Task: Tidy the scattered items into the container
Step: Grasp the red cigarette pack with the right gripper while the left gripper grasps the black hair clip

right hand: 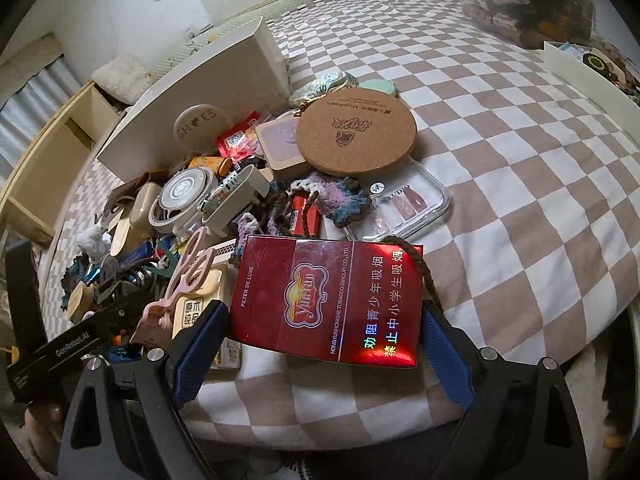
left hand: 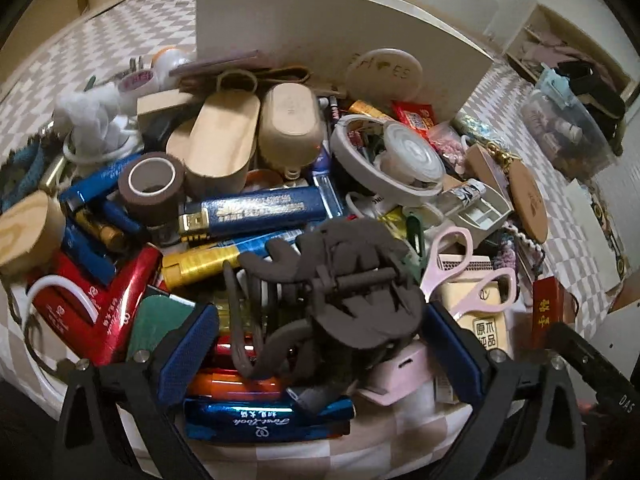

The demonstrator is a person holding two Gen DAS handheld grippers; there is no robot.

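A dark brown hair claw clip (left hand: 352, 292) lies on top of a heap of small items. My left gripper (left hand: 320, 312) stands over it, open, with its blue pads (left hand: 188, 352) close on either side of the clip. The heap holds blue and red lighter boxes, brown tape (left hand: 150, 188) and pink scissors (left hand: 464, 272). In the right wrist view my right gripper (right hand: 324, 312) is shut on a red cigarette box (right hand: 328, 304), held by its two ends just above the checked cover. That red box (left hand: 550, 312) also shows at the right of the left wrist view.
A white box (right hand: 192, 92) stands behind the heap, and a clear plastic bin (right hand: 528, 4) with things in it sits farther off. A cork coaster (right hand: 356, 136) and a nail-tip case (right hand: 404, 204) lie on the checked cover (right hand: 520, 200). The left gripper's black body (right hand: 72, 344) is at the left.
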